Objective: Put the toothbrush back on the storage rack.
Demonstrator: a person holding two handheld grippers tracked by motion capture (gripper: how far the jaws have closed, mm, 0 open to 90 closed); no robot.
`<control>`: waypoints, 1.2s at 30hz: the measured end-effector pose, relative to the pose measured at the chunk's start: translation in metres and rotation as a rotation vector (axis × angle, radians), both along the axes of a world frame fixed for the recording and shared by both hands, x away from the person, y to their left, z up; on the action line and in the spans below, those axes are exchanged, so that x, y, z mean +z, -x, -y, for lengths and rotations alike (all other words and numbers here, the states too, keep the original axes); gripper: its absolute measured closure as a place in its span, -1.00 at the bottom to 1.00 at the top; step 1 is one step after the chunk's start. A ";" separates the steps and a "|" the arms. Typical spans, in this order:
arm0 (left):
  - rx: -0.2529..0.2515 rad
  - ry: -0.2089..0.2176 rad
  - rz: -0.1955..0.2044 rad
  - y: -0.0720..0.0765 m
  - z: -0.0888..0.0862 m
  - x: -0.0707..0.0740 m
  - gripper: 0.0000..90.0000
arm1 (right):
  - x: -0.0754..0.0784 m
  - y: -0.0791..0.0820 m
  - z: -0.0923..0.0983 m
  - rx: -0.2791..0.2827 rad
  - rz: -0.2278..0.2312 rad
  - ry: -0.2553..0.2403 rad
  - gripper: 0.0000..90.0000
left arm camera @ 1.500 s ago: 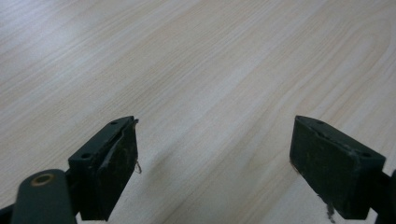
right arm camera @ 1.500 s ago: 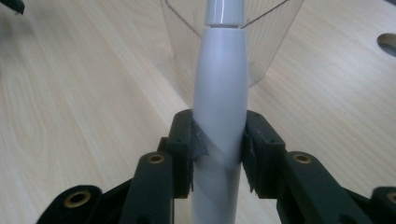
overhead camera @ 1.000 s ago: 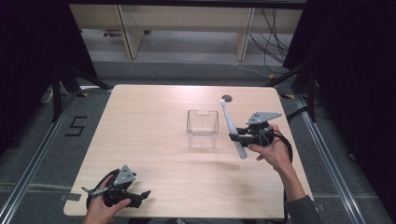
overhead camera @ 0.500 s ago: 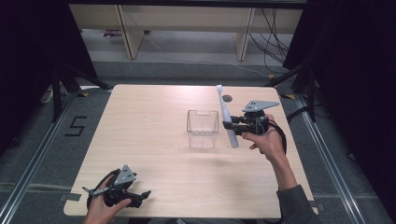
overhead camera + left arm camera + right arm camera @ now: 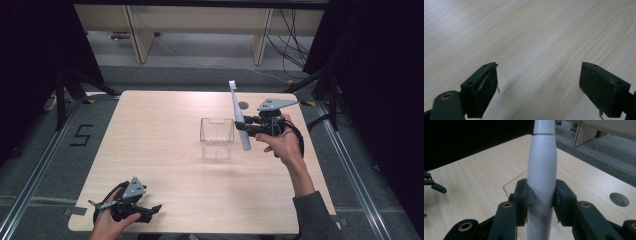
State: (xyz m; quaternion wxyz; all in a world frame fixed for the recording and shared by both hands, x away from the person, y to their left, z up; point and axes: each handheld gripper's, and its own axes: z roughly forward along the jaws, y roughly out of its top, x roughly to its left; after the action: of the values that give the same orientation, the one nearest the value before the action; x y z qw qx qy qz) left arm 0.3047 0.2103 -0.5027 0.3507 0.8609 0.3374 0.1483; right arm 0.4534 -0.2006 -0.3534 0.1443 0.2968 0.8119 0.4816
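My right gripper is shut on a white electric toothbrush, held nearly upright just right of a clear plastic box at the table's middle. In the right gripper view the toothbrush's thick handle is pinched between both pads, and the box's rim shows behind it. My left gripper rests low at the table's front left corner; in the left gripper view its jaws stand wide apart over bare wood, so the left gripper is open with nothing between its pads.
The light wooden table has a round cable hole near its far right edge. Shelving legs and cables lie on the floor beyond the table. A floor mark "5" sits to the left.
My right gripper has lifted the toothbrush and swung it from slanted to nearly upright, closer to the box's right side. The left gripper has stayed put.
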 end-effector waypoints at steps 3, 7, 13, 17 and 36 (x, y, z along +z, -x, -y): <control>0.004 0.009 0.003 -0.001 0.000 -0.001 -0.67 | 0.003 -0.002 -0.004 0.002 0.005 -0.011 0.49; 0.006 0.007 0.002 0.000 0.000 0.000 -0.67 | 0.009 -0.006 -0.009 0.011 0.011 -0.011 0.49; 0.007 0.009 0.003 0.000 0.000 0.000 -0.67 | 0.014 -0.009 -0.017 0.018 0.007 -0.015 0.49; 0.008 0.007 0.003 0.000 0.000 0.000 -0.67 | 0.014 -0.013 -0.021 0.021 0.003 -0.028 0.49; 0.002 0.009 0.002 0.000 0.000 0.000 -0.67 | 0.014 -0.034 -0.045 0.023 0.001 -0.018 0.49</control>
State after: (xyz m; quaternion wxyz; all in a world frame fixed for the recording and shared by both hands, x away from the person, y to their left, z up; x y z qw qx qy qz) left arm 0.3044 0.2098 -0.5029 0.3546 0.8588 0.3388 0.1479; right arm 0.4875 -0.1555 -0.3395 0.1364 0.2886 0.8108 0.4905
